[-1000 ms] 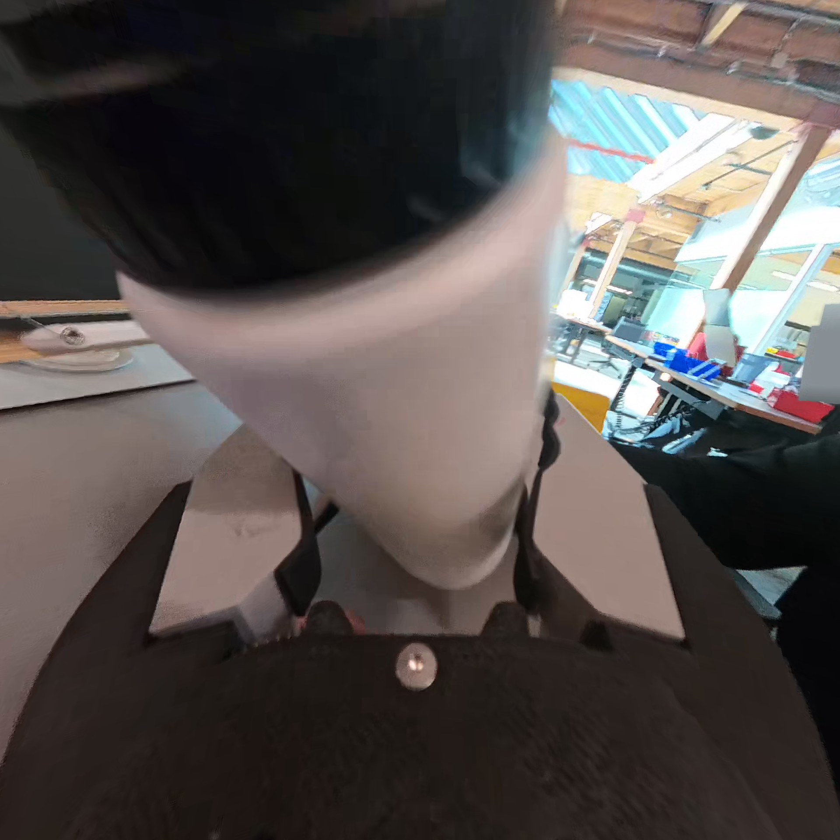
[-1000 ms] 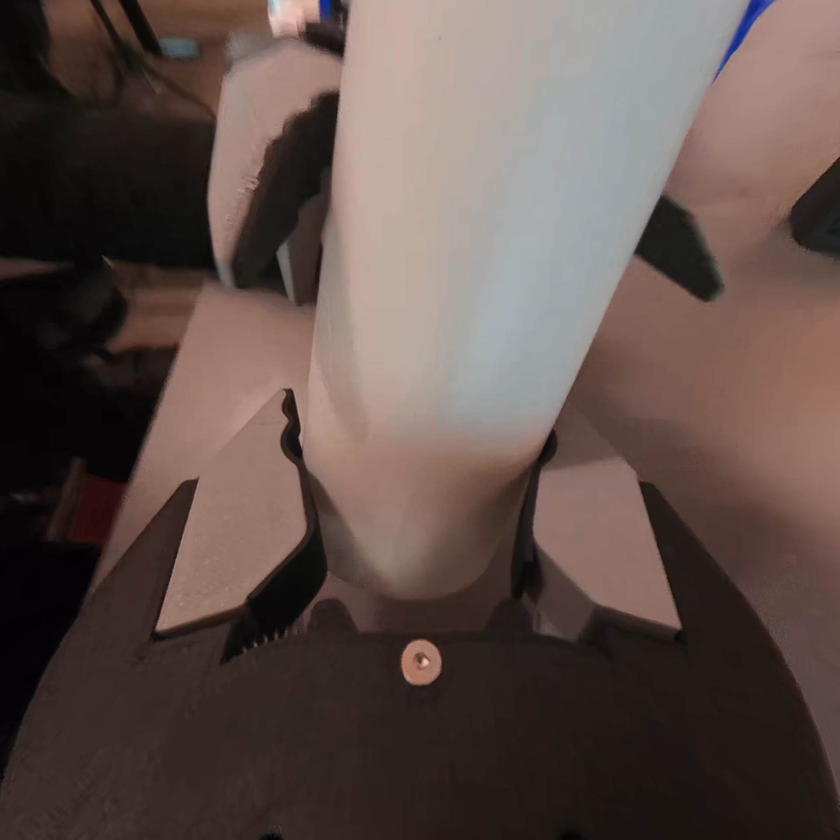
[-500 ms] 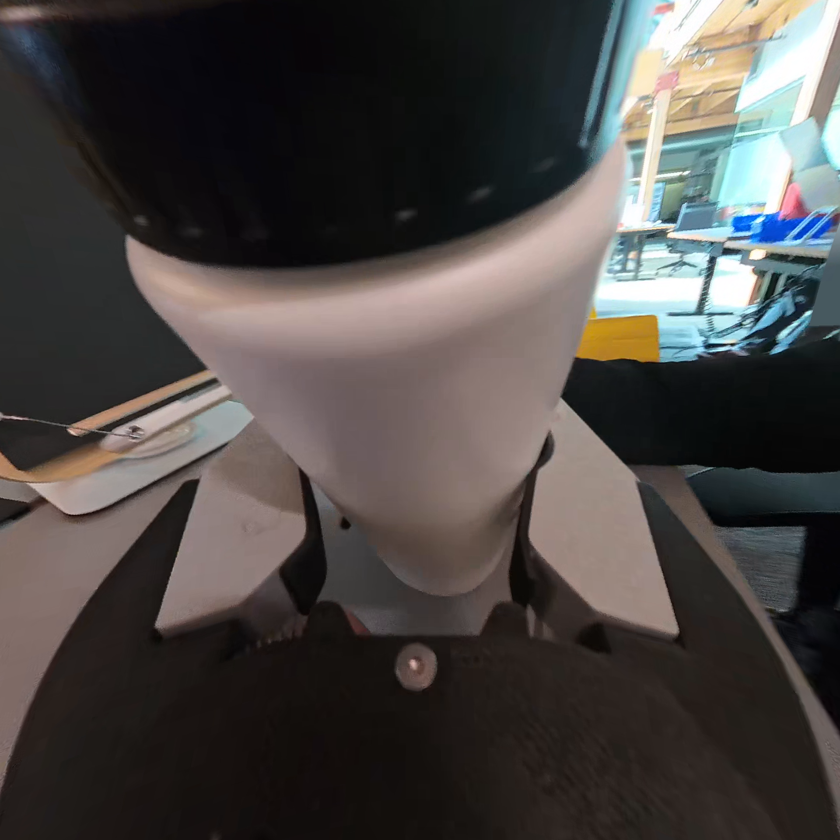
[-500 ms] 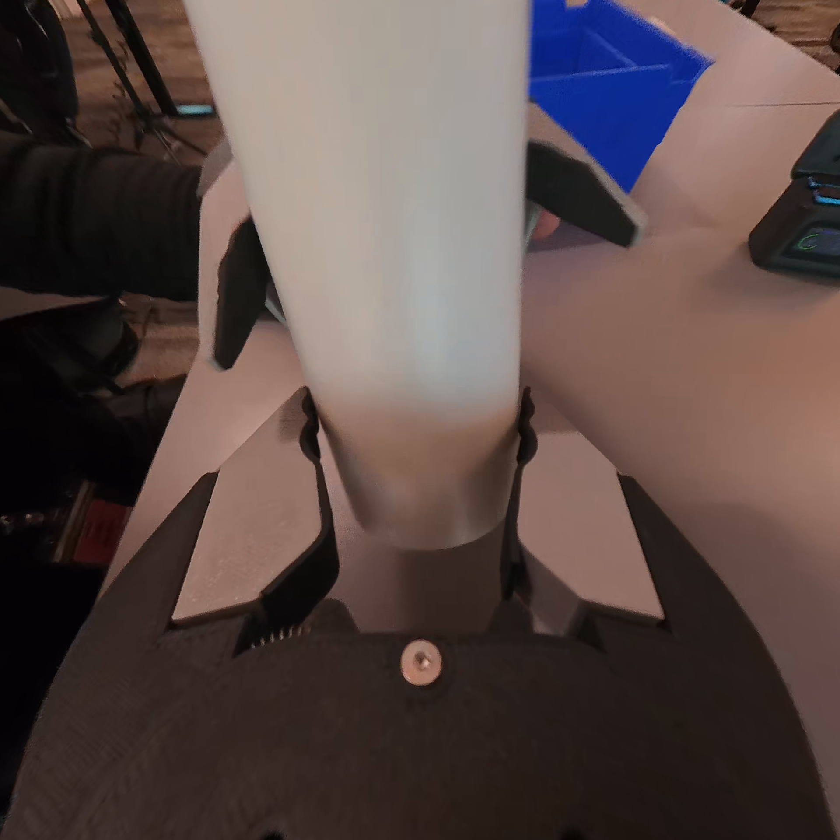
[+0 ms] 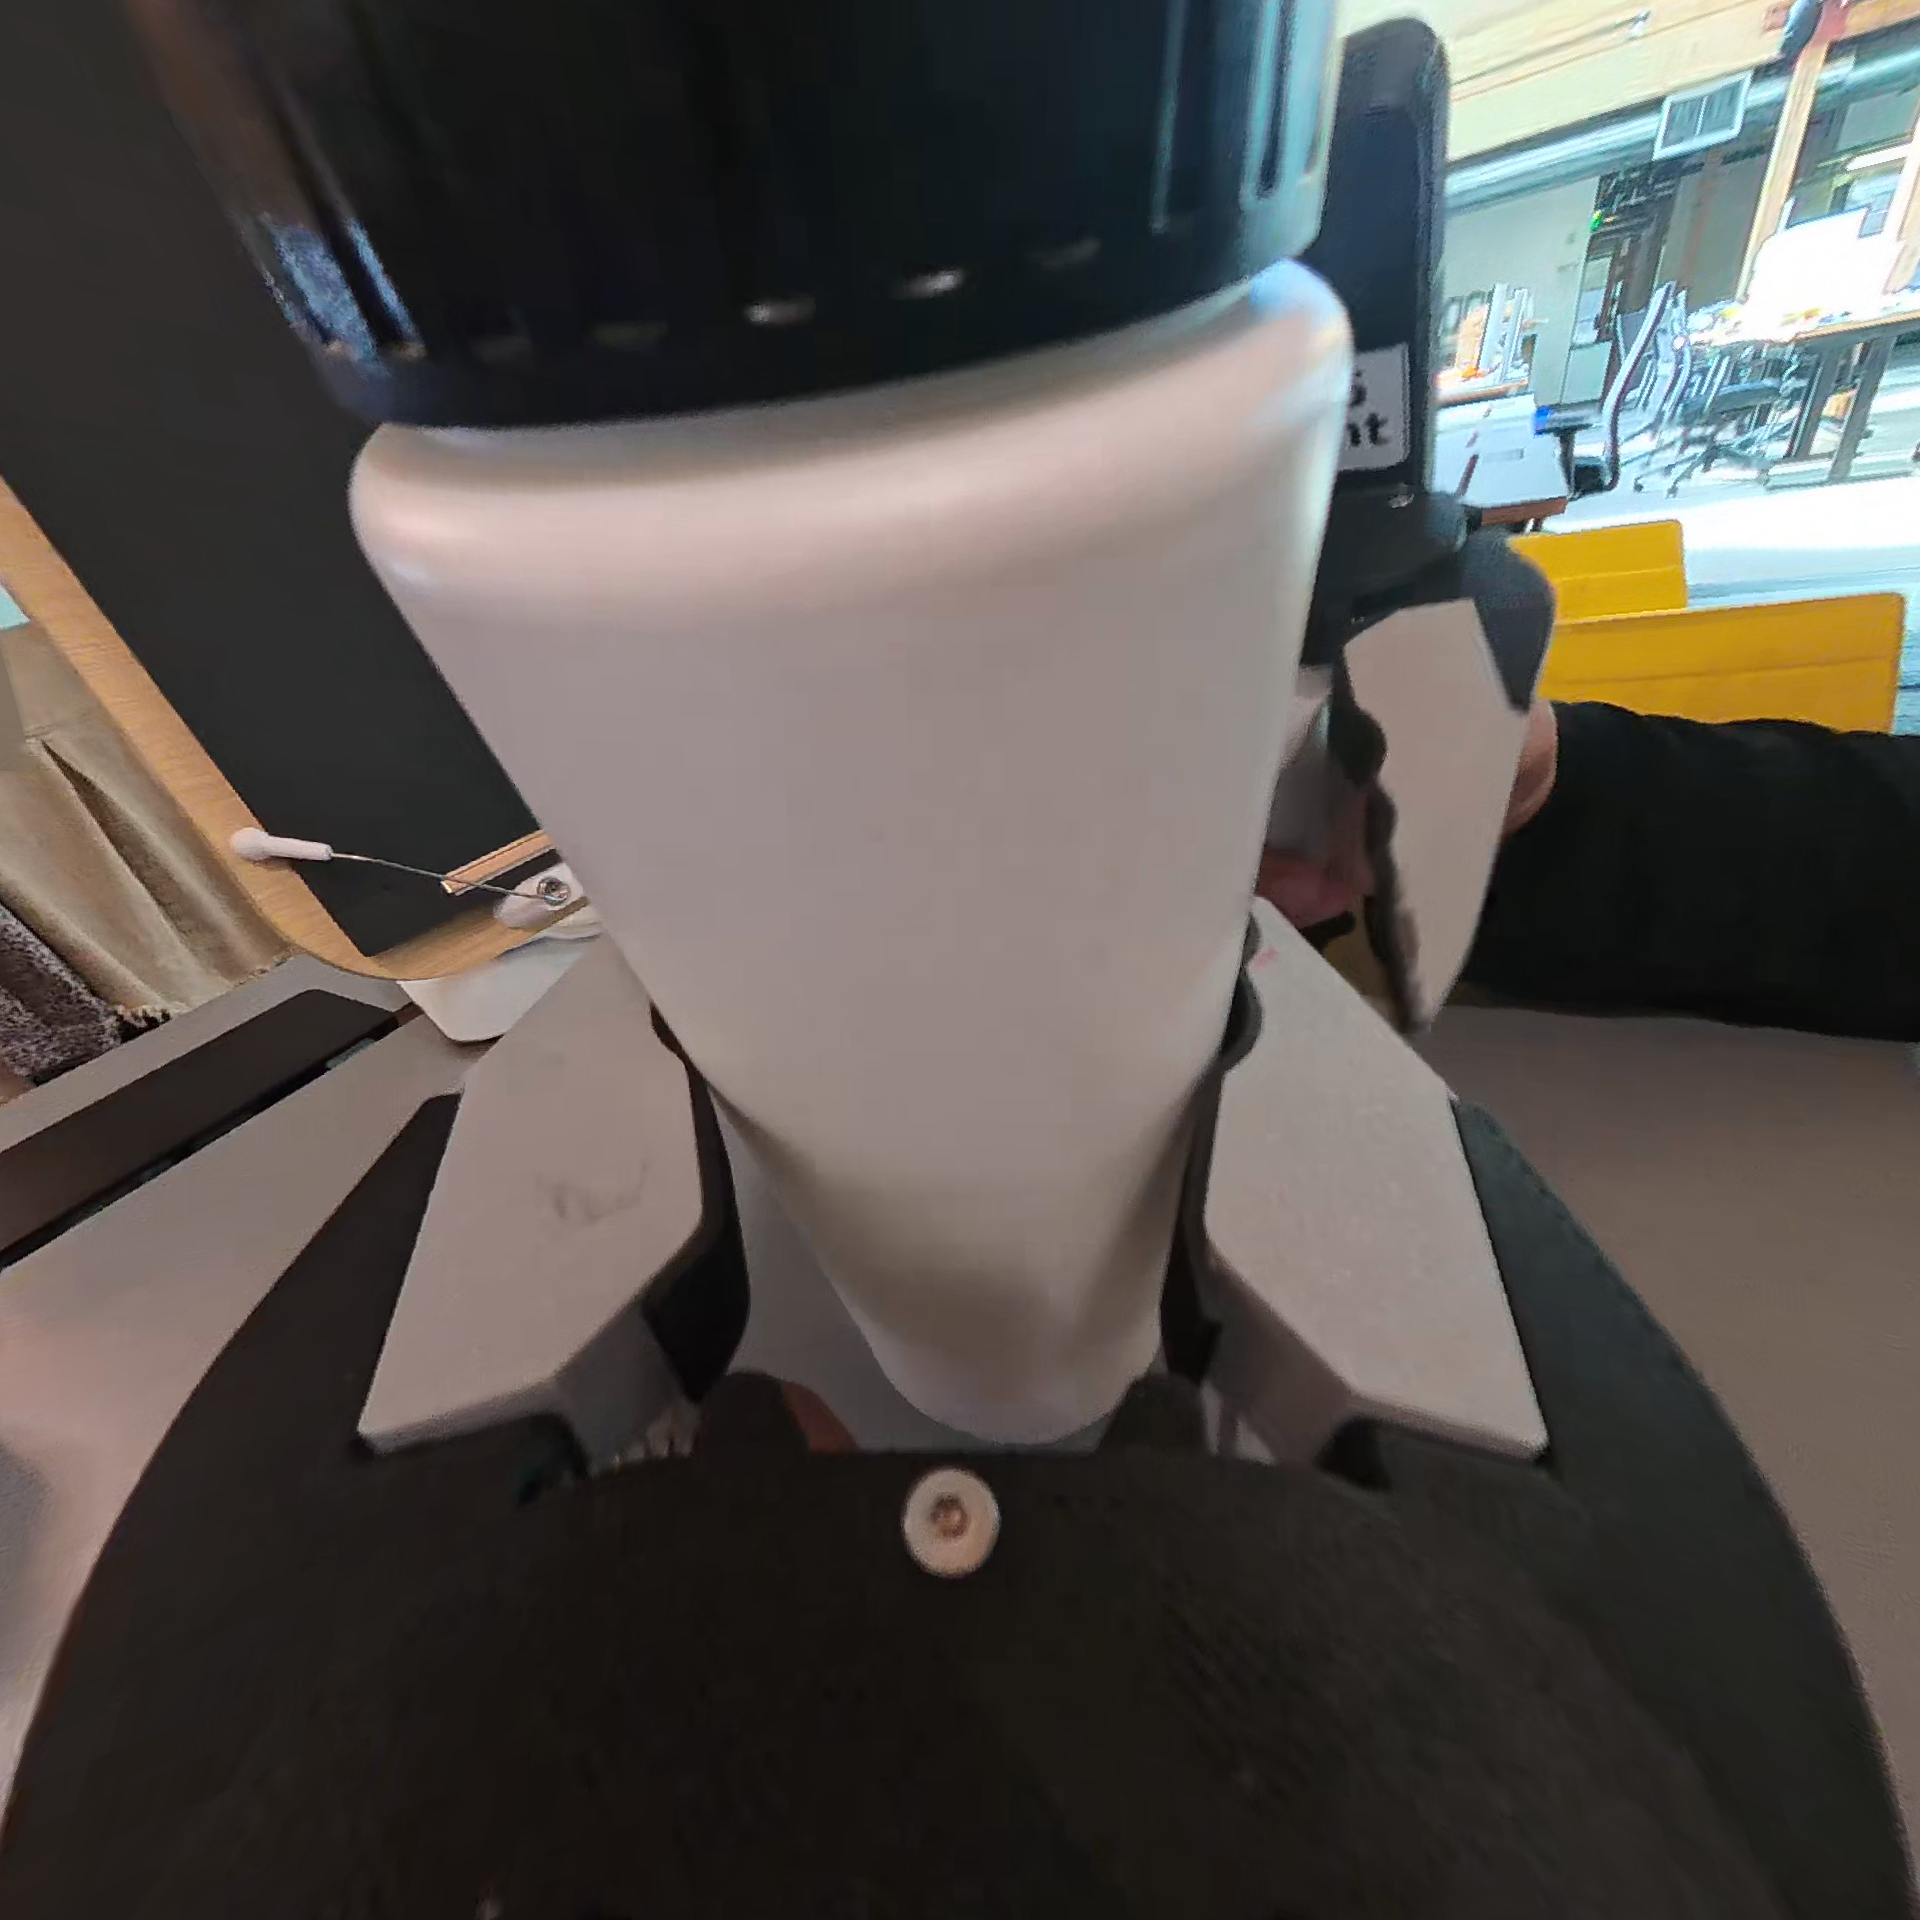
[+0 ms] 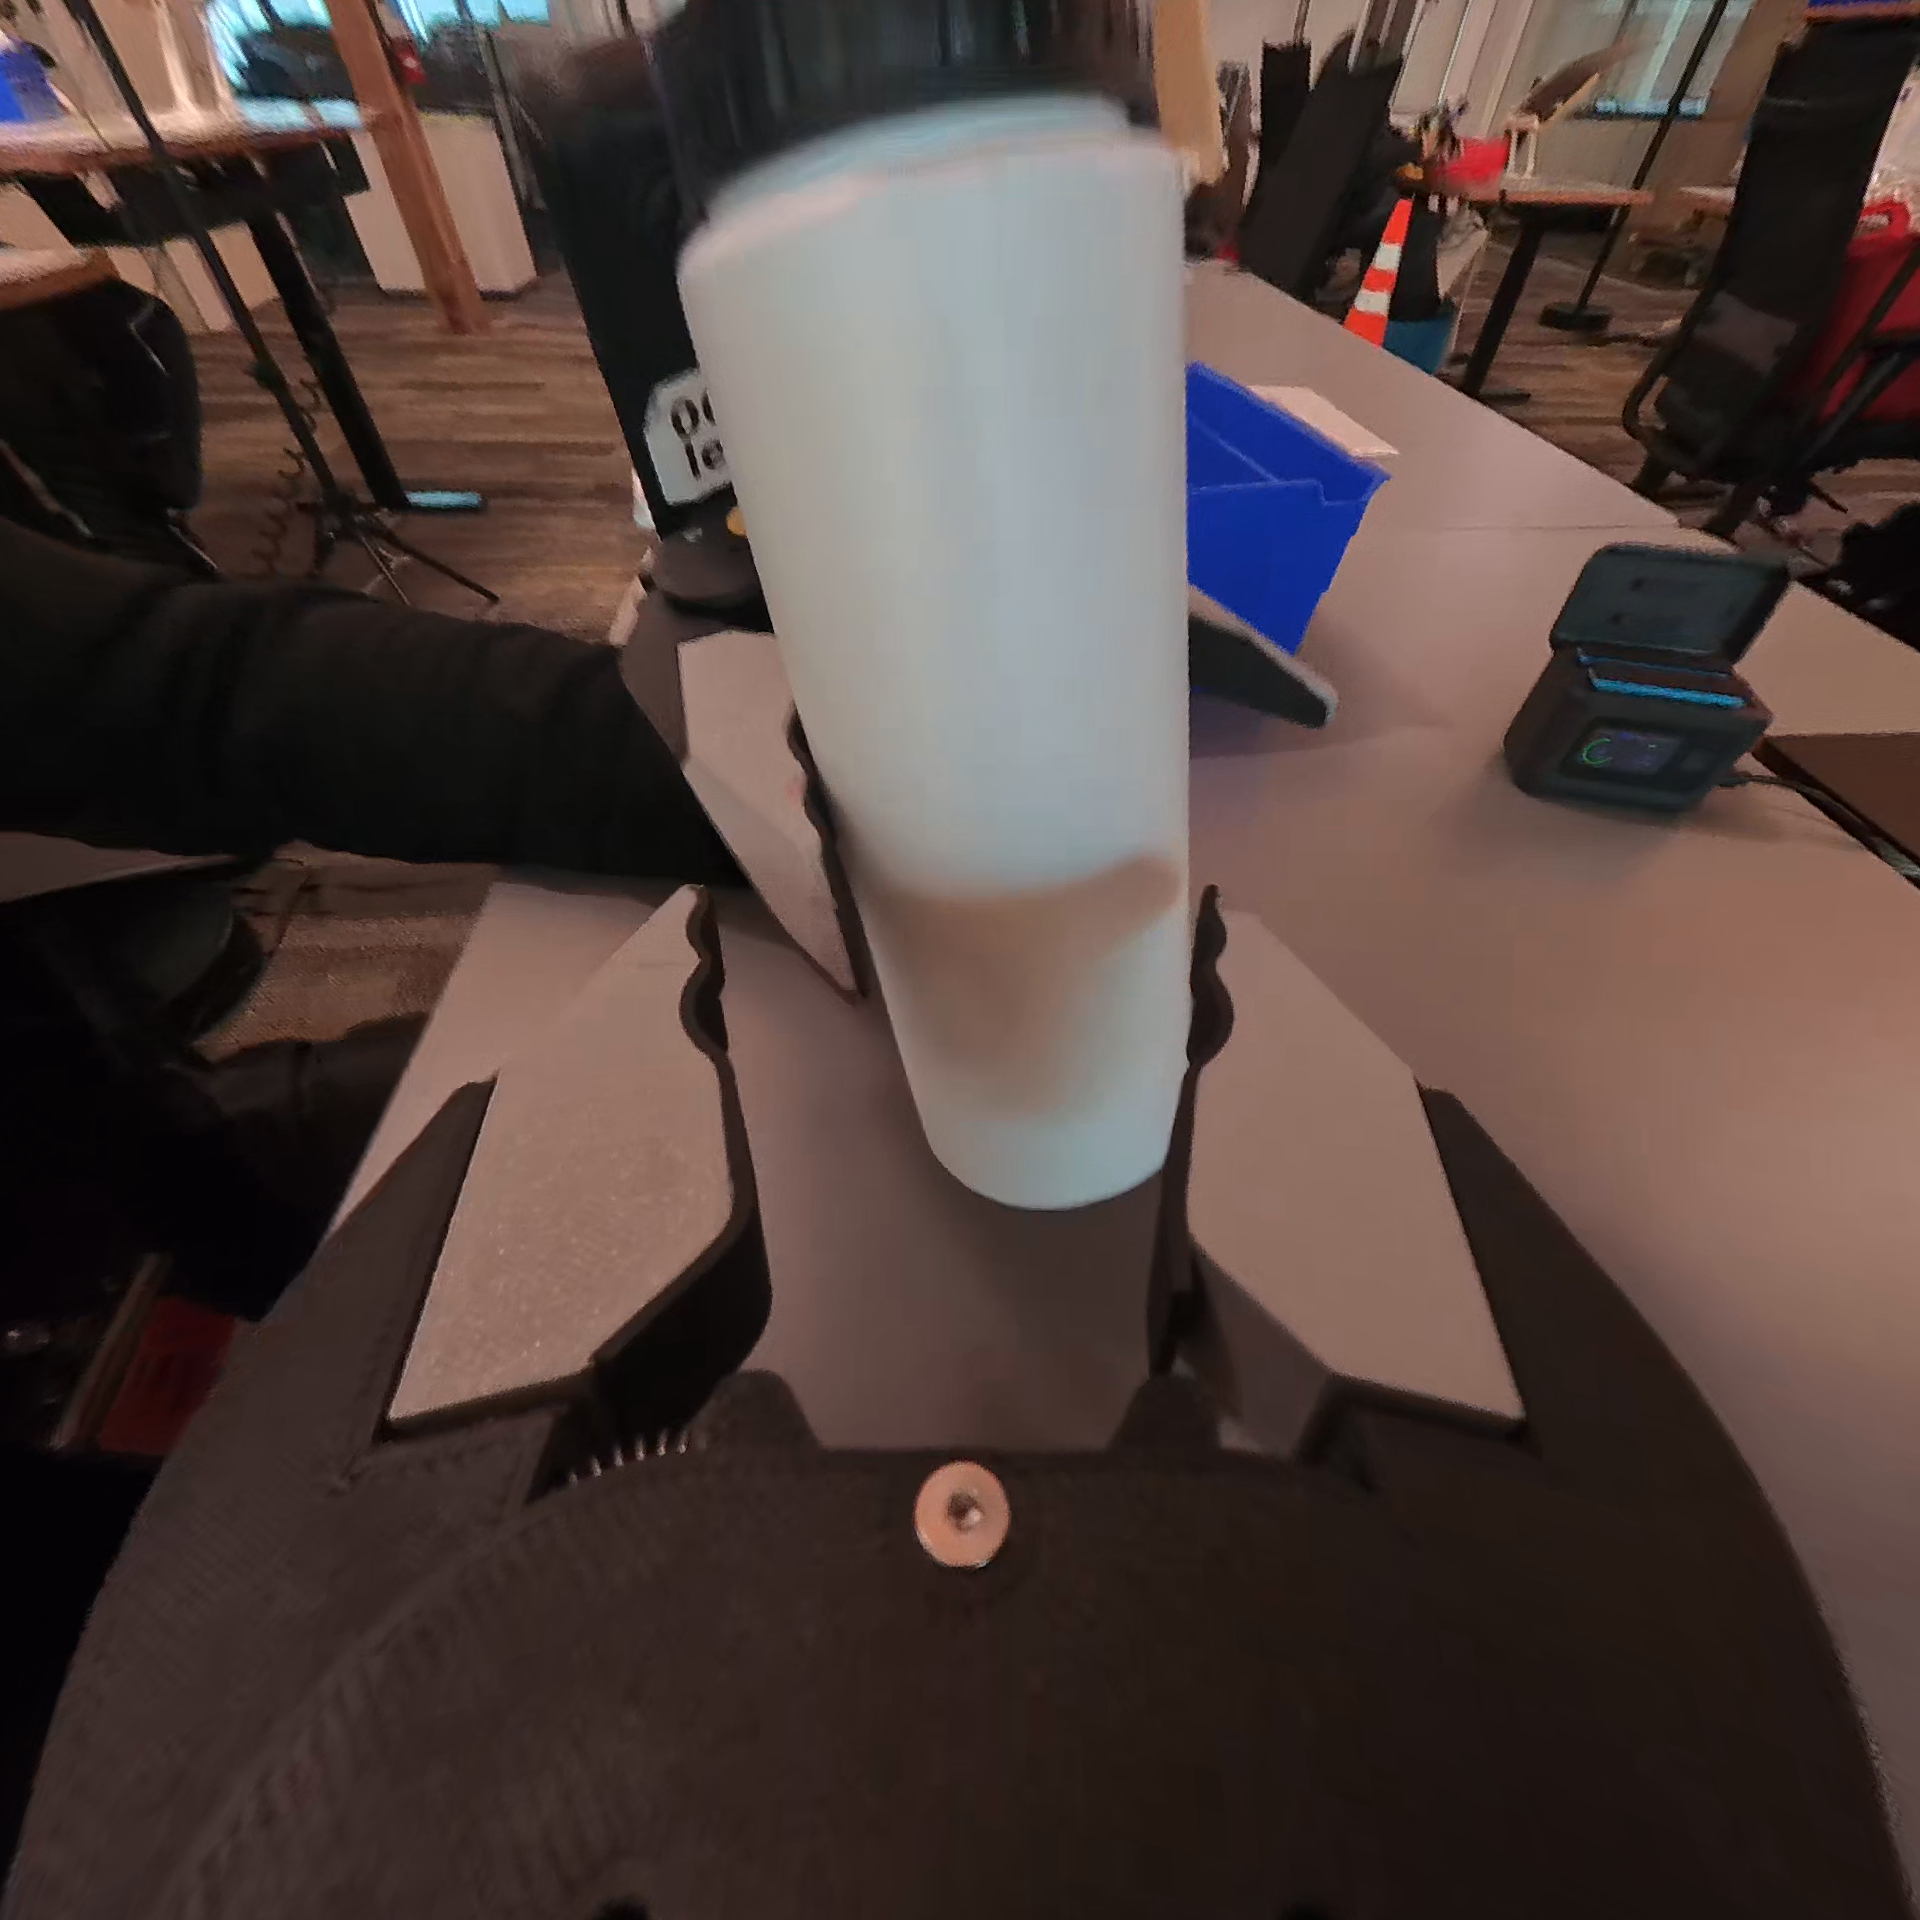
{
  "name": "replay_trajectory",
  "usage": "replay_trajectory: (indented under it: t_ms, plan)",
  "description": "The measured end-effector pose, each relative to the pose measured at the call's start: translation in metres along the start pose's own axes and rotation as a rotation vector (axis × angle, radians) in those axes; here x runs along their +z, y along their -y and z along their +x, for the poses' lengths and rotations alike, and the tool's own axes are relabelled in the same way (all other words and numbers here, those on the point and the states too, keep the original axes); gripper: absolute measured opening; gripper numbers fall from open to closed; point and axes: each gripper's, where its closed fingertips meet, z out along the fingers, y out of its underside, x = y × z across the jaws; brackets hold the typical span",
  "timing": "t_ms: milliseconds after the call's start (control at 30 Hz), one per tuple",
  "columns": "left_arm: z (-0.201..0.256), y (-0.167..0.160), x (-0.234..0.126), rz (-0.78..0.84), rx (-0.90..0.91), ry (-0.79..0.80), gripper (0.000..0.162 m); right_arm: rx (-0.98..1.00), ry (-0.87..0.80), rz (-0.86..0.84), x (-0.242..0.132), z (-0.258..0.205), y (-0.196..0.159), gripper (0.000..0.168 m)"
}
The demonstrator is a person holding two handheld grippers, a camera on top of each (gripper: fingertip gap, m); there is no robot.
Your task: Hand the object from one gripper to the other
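Two tools, one tumbler [image 5: 883, 831]: right tool [image 6: 956, 1091] has just spread, pads clear of it; left tool [image 5: 966, 1195] clamps tumbler base, above counter [image 6: 1558, 1039]. Handover to left looks done.

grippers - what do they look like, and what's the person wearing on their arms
Both grippers match: a rounded black textured body with a silver screw at its centre, and two flat grey wedge-shaped jaws edged with wavy black rubber pads. Left gripper, right gripper. Each carries a white sticker. The person wears black sleeves.
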Motion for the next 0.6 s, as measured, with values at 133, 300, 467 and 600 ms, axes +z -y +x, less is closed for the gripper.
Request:
replay_trajectory:
  t_ms: [133,300,467,600]
  plan:
    - [0.01,-0.017,0.009,-0.112,0.016,-0.024,0.101,0.005,0.024,0.195,-0.003,-0.009,0.033,0.099]
    - [0.035,-0.023,0.02,-0.164,0.074,-0.073,0.102,-0.021,-0.059,0.253,0.006,-0.009,0.046,0.106]
    - [0.039,-0.022,0.022,-0.161,0.094,-0.067,0.101,-0.047,-0.074,0.195,0.01,-0.01,0.039,0.09]
    - [0.036,-0.017,0.021,-0.112,0.06,-0.054,0.099,-0.038,-0.1,0.226,0.001,-0.004,0.044,0.086]
